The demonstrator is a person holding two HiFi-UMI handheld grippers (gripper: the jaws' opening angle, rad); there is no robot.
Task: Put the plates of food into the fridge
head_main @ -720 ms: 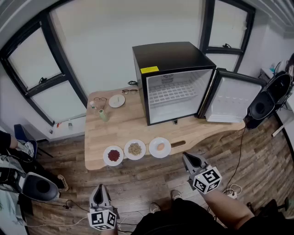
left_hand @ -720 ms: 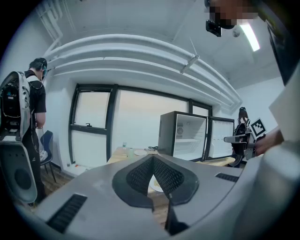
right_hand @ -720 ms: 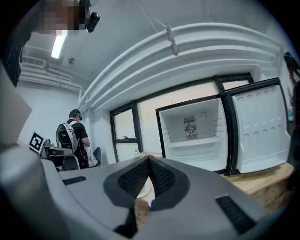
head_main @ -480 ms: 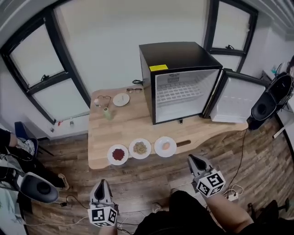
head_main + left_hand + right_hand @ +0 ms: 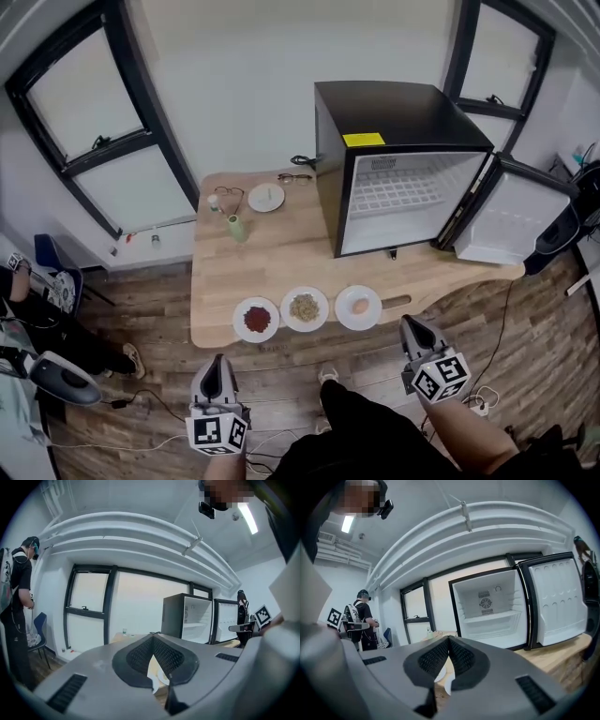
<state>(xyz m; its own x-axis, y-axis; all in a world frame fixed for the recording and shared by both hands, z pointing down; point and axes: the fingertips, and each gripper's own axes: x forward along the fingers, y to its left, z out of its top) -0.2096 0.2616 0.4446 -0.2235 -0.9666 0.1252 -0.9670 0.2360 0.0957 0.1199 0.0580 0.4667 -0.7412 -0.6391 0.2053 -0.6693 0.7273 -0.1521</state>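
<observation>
Plates of food [image 5: 305, 307] lined up 3 in a row at the near edge of the surface [image 5: 272, 248], easy pickings. Fridge [image 5: 403, 122] at far right, door [image 5: 516, 220] swung wide, ready for loading. Left tool [image 5: 217, 362] and right tool [image 5: 409, 327] both pinched shut on nothing, hanging just short of the surface.

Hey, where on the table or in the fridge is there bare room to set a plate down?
Bare: the middle of the table between the green bottle, the fridge and the three plates; also the fridge's wire shelf. Crowded: the front edge where the plates sit, and the back left corner with the small plate and glasses.
</observation>
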